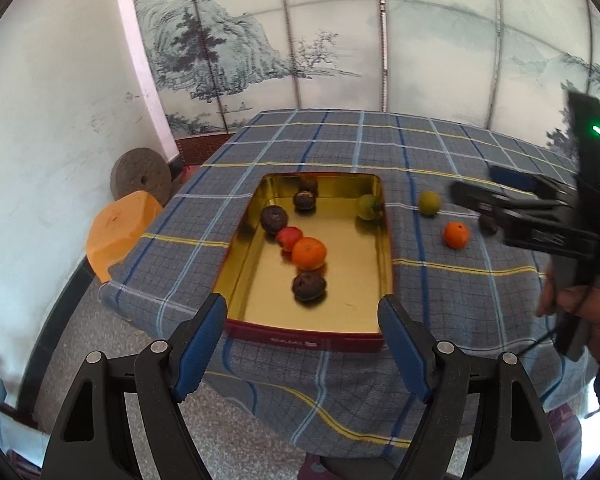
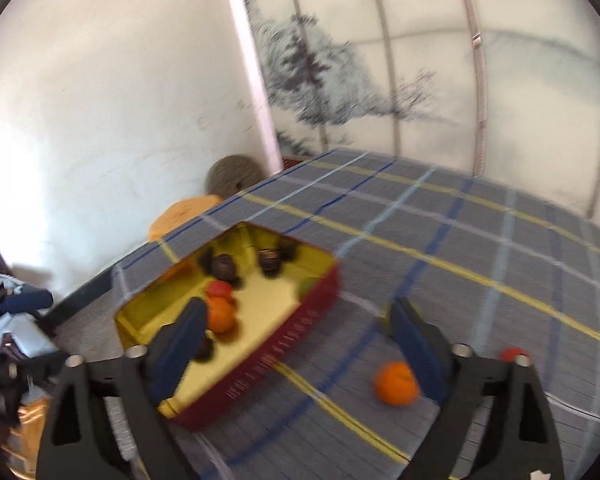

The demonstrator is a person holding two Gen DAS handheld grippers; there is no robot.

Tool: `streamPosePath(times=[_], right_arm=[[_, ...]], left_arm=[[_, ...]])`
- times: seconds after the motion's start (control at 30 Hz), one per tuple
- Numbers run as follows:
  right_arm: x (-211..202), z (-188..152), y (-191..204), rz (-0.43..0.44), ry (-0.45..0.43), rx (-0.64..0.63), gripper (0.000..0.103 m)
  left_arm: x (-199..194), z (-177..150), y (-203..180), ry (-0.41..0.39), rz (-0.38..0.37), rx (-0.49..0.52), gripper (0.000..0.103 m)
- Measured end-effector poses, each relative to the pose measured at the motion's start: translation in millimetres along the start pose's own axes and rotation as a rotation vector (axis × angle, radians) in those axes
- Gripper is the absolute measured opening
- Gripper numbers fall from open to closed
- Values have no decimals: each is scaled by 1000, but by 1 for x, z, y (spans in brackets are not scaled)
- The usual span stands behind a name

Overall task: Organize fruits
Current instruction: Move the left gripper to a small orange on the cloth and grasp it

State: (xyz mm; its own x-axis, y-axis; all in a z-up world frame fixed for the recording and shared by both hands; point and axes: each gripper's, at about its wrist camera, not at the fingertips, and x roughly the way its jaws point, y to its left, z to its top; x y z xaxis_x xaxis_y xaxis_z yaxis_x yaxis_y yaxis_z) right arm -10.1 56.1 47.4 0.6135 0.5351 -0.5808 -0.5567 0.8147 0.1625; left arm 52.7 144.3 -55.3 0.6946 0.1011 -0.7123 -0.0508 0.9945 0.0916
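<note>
On a plaid-covered table, a gold-lined tin holds six fruits. Both grippers, left and right, gape wide and empty. Sorting looks midway; the right likely next descends over the loose orange nearby.

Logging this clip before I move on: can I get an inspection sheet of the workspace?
Surface: plaid tablecloth over the table.
Job's things: gold-lined tin holds dark fruits, a red one, an orange and a green one; another orange, a green fruit and a dark fruit lie on the cloth.
Clutter: nothing seen.
Grippers: left gripper open, empty; right gripper open, empty.
Cables: nothing seen.
Surroundings: painted screen, millstone, orange stool.
</note>
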Motion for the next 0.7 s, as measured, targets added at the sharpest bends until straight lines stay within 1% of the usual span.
streamPosePath(times=[0.03,0.07,0.1,0.17,0.23,0.27,0.3,0.33,0.4,0.43,0.47,0.53,0.6,0.7], right_arm=[[-13,-7,-12,-26,-10,0,100],[-29,-17,-29,-77,5,1,100],[-39,-23,-44,-127,34,8,100],[-54,-37,-75,-206,109,31,101],[-75,-55,-111,-315,145,48,103],[-84,-65,-129,-386,164,63,103],[-90,-73,-143,-427,183,82,103],[-96,-80,-158,-462,202,113,103],[-105,-92,-180,-478,195,166,103],[-108,-97,-188,-476,185,188,103],[-110,-101,-195,-477,183,209,103],[-108,-109,-206,-488,205,233,103],[-104,-116,-214,-455,212,254,103],[-102,-124,-219,-407,195,277,103]], left_arm=[[-1,1,-7,-2,-17,19,78],[-2,2,-15,-5,-42,46,78],[-2,3,-22,-8,-60,67,78],[0,4,-42,-8,-121,124,78],[9,9,-65,8,-222,174,78],[12,11,-74,10,-254,188,78],[20,15,-86,19,-289,210,78],[27,19,-97,22,-309,230,78],[41,28,-113,22,-336,271,78],[55,35,-124,38,-341,296,78],[62,39,-130,51,-343,304,78],[90,52,-141,91,-357,295,77],[117,63,-149,123,-366,268,76],[147,70,-156,149,-329,257,73]])
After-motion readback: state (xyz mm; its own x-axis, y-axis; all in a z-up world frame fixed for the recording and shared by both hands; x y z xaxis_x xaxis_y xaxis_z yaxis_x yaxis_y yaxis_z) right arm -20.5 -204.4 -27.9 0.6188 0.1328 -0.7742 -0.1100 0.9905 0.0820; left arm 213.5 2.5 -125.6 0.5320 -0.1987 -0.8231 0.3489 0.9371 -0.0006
